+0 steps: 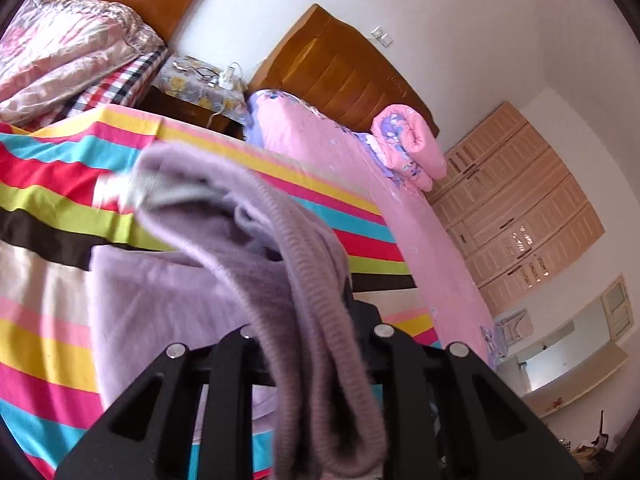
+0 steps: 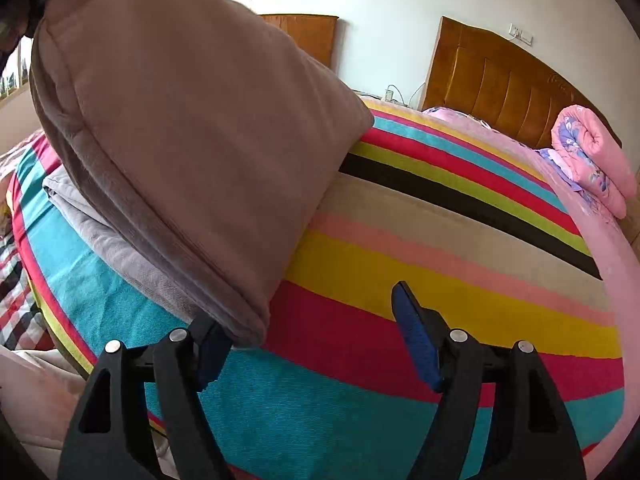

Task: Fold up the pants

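Left gripper (image 1: pixel 316 344): jaws nearly closed, pinching a ribbed edge of the lilac pants (image 1: pixel 224 240), lifted; the rest trails ahead onto the striped sheet (image 1: pixel 52 184). Right gripper (image 2: pixel 320 344): jaws wide, empty; the pants' hem touches its left finger.

Risk: 1 pinch only, probably shallow; layers could slip and undo the fold.

Bed, wooden headboard (image 1: pixel 340 68), rolled pink quilt (image 2: pixel 592 156).

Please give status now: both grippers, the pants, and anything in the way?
Left gripper shut on pants, ribbed edge lifted off striped sheet. Right gripper open, empty, pants' lower corner by its left finger. Nothing in the way.
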Demonstrator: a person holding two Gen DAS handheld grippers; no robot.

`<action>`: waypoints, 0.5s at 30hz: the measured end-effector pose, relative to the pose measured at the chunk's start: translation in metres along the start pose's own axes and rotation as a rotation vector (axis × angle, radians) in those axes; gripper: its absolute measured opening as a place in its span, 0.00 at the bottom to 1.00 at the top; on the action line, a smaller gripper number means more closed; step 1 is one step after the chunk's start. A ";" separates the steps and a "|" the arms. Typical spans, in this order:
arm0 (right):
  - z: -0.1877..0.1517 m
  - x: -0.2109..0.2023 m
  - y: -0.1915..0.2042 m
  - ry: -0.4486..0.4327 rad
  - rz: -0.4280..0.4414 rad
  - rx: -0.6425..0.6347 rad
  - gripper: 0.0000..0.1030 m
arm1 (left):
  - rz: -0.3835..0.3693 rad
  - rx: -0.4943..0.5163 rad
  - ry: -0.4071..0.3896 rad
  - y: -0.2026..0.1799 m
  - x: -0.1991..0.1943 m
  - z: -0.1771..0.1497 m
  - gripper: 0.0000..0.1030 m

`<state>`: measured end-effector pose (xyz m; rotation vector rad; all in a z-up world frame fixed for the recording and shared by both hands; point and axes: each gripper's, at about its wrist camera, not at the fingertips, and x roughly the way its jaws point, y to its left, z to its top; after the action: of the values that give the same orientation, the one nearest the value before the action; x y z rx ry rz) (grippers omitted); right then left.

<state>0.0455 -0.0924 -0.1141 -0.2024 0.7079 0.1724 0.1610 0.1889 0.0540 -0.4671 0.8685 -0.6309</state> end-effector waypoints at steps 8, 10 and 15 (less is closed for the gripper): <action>0.001 0.008 -0.006 0.041 0.028 0.018 0.70 | 0.049 -0.312 0.056 0.143 0.038 -0.070 0.29; 0.003 0.008 -0.006 0.054 0.036 0.001 0.70 | 0.048 -0.315 0.045 0.146 0.037 -0.070 0.31; 0.005 -0.018 -0.016 0.082 0.247 -0.012 0.69 | 0.282 -0.219 0.002 0.109 0.015 -0.061 0.63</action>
<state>0.0383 -0.1079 -0.0966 -0.1338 0.8133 0.4057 0.1530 0.2504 -0.0559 -0.5290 0.9892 -0.2785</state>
